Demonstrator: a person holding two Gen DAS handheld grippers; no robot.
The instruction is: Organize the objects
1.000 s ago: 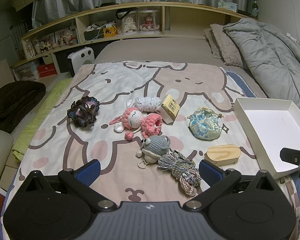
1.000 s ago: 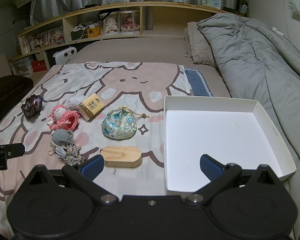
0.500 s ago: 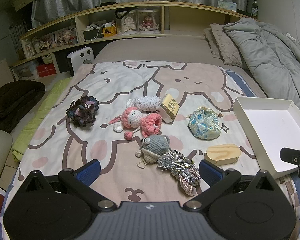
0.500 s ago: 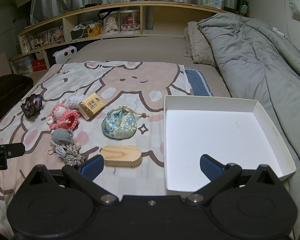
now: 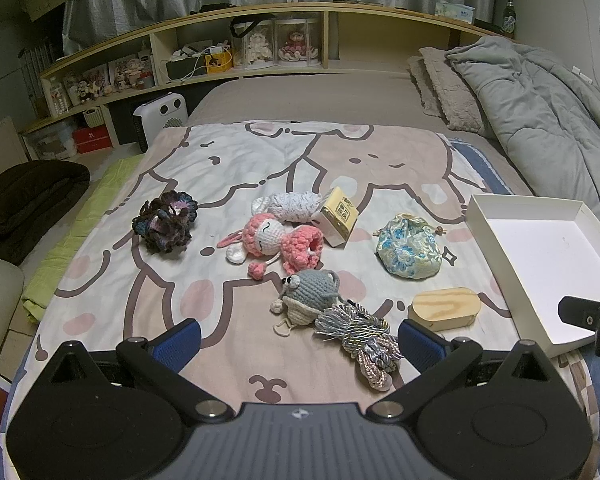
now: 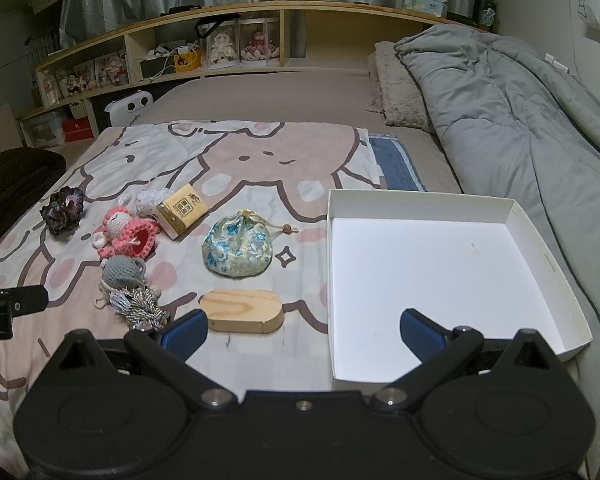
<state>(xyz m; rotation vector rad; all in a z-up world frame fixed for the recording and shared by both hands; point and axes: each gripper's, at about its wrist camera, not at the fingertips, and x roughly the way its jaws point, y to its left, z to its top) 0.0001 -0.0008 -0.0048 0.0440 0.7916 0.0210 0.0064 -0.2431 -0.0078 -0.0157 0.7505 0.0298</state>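
A: Where do things stand? The tray (image 6: 540,248) is bare inside; every item lies on the blanket (image 6: 236,148) to its left.

B: Both tools hover low at the near edge; the right gripper (image 6: 303,330) is spread wide and holds nothing; the left gripper (image 5: 300,338) likewise, spread and empty.

A: Which item is nearest?

B: For the right one, the wood block (image 6: 242,311); it lies just ahead and slightly left, close beyond the left fingertip, its long axis running left to right across the view; so I judge the fingers would have to close across its short width, front to back, or turn to suit.

A: And the left?

B: The tassel (image 5: 360,338) sits just ahead and right of centre, near its right finger, slanting away to the near right; it touches the grey toy (image 5: 310,294).

A: The rest?

B: The pouch (image 6: 238,248) lies beyond the block; the pink doll (image 5: 272,238), yellow box (image 5: 340,216) and dark flower (image 5: 166,226) lie farther out; the right hand is nearer the tray, so block first seems likely.
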